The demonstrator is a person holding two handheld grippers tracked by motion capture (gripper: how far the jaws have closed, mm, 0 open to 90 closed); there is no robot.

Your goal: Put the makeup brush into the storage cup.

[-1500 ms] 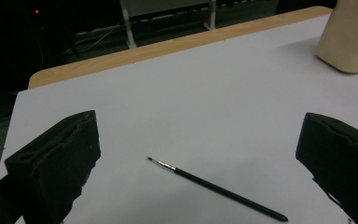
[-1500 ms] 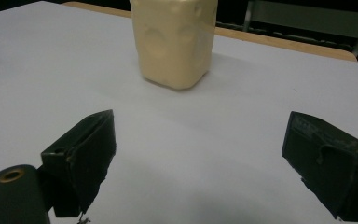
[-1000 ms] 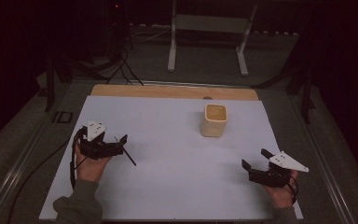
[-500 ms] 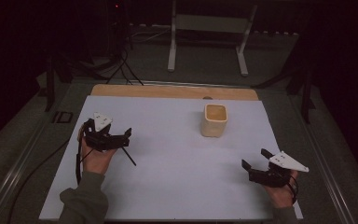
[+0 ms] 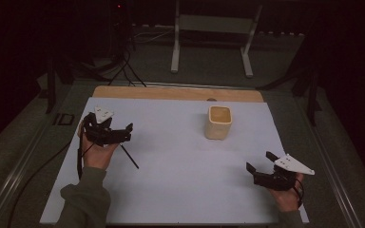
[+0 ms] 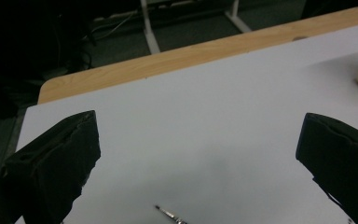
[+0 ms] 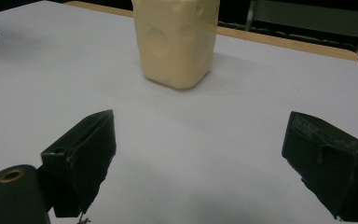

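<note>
A cream, square-sided cup stands upright on the white sheet, right of centre toward the back. The right gripper view has this cup straight ahead. A thin dark stick lies on the sheet at the left, and its tip lies low between the left jaws. My left gripper hovers just behind the stick, open, holding nothing. My right gripper rests near the front right corner, open and empty, well short of the cup.
A strip of wooden tabletop runs along the sheet's far edge. Beyond it stand a white metal stand and cables on a dark floor. A black cable trails off the left side.
My left gripper has moved away from the person and slightly right, over the stick's far end. The stick, the cup and the right gripper have stayed put.
</note>
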